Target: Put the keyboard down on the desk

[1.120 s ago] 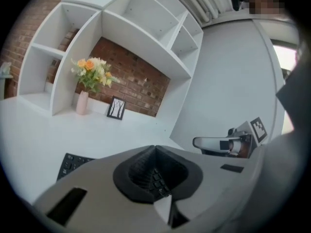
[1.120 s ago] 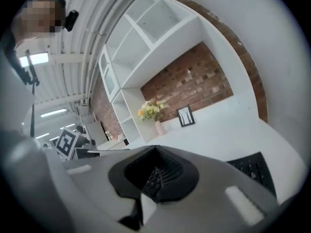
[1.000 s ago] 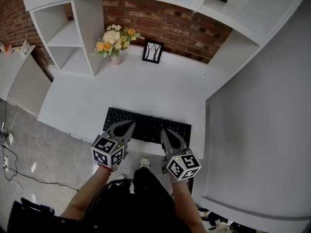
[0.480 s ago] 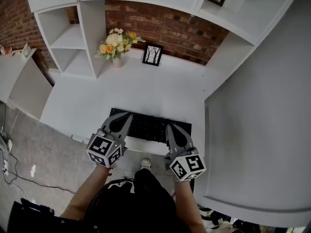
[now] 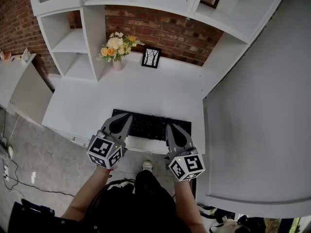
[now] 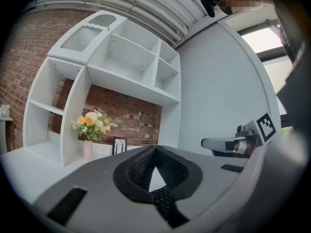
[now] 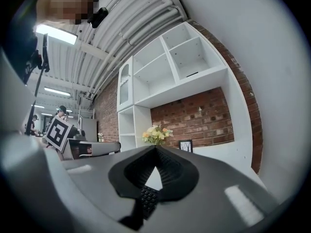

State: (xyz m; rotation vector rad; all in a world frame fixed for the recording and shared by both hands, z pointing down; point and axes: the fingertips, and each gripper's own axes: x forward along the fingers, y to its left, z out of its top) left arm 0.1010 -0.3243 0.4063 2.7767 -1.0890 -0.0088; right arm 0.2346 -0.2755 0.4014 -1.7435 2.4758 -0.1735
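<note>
At the bottom of the head view, the person's forearms reach up from the lower edge, with a shoe on the grey floor between them. The left gripper sits lower centre-left and the right gripper lower centre-right, each with its marker cube nearest the camera.

Both are clamped on the near long edge of the black keyboard, one toward each end. In the left gripper view the jaws are together, and keys of the keyboard are caught low between the pads. The right gripper shows at the right of that frame. The right gripper view shows the same thing: jaws together, with the keyboard pinched between the pads. The left gripper shows at its left.

The keyboard lies level in the lower middle of the head view, over the near edge of the white desk. Whether it rests on the top or hangs just above it cannot be told.

Farther up the frame, at the back of the desk, stand flowers in a vase and, just to their right, a small picture frame. White shelves rise at upper left, and a brick wall runs behind.
</note>
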